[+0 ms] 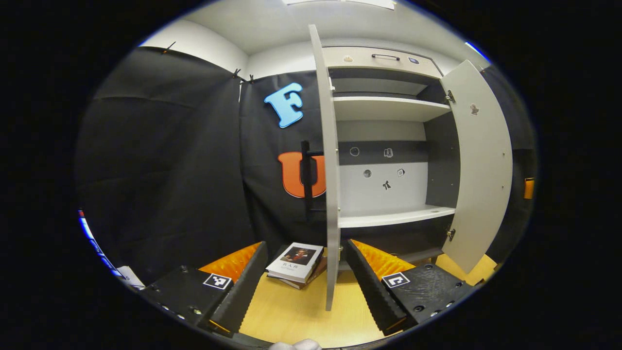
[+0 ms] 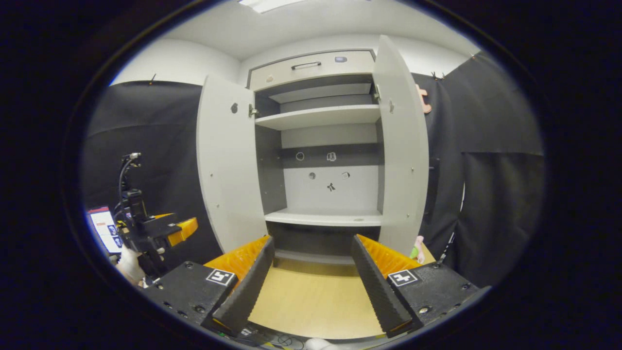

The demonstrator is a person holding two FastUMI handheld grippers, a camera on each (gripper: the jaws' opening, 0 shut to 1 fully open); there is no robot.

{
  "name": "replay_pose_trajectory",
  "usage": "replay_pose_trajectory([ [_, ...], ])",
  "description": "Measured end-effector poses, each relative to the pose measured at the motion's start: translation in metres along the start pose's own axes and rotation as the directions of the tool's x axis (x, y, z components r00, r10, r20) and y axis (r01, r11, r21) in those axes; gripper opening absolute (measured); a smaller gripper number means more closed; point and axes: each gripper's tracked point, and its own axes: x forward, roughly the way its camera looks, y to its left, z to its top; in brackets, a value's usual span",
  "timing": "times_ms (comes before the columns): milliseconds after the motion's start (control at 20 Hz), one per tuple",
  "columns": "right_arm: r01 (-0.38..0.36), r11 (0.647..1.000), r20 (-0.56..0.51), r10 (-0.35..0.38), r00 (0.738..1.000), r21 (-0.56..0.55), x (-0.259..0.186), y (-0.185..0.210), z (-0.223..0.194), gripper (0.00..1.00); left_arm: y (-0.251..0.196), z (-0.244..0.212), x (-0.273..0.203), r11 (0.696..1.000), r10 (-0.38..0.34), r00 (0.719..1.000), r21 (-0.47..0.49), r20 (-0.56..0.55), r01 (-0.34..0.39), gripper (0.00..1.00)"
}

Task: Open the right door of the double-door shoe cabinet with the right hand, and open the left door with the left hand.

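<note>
Both doors of the shoe cabinet (image 2: pixel 320 160) already stand swung out: left door (image 2: pixel 228 165) and right door (image 2: pixel 401 146) wide apart, bare shelves showing between them. Looks like the opening step is done, or at its tail end. Left gripper (image 1: pixel 306 287) has jaws released, holding nothing, with the left door's edge (image 1: pixel 332 194) seen edge-on between them, apparently not touching. Right gripper (image 2: pixel 311 287) jaws also released, empty, facing the cabinet over the bench (image 2: pixel 316 301). A book (image 1: pixel 296 262) lies on the bench. Next call, likely: back both off clear.

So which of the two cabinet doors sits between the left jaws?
The left door, seen edge-on between the open jaws without touching them. The right door hangs open farther off.
</note>
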Motion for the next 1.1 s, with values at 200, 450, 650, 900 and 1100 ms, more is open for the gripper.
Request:
replay_pose_trajectory([
  [200, 0.01, 1.0, 0.029, -0.01, 1.0, 0.0, 0.0, -0.02, 0.014, 0.99, -0.043, 0.018, -0.02, 0.999, -0.038, 0.999, -0.015, 0.014, 0.038, 0.96],
  [450, 0.054, 0.999, 0.067, -0.053, 0.996, -0.007, -0.005, -0.051, 0.031, 0.99, -0.087, 0.046, -0.032, 0.996, -0.08, 0.997, -0.035, 0.023, 0.081, 0.96],
  [650, 0.11, 0.994, 0.096, -0.11, 0.989, 0.011, -0.01, -0.078, 0.039, 0.99, -0.111, 0.067, -0.036, 0.996, -0.083, 0.995, -0.031, 0.049, 0.084, 0.96],
  [900, 0.17, 0.985, 0.111, -0.171, 0.979, 0.023, -0.015, -0.1, 0.044, 0.99, -0.123, 0.08, -0.043, 0.996, -0.087, 0.993, 0.016, 0.076, 0.086, 0.96],
  [1100, 0.198, 0.98, 0.133, -0.198, 0.971, 0.016, -0.021, -0.106, 0.048, 0.99, -0.136, 0.085, -0.051, 0.993, -0.12, 0.989, 0.02, 0.082, 0.118, 0.96],
])
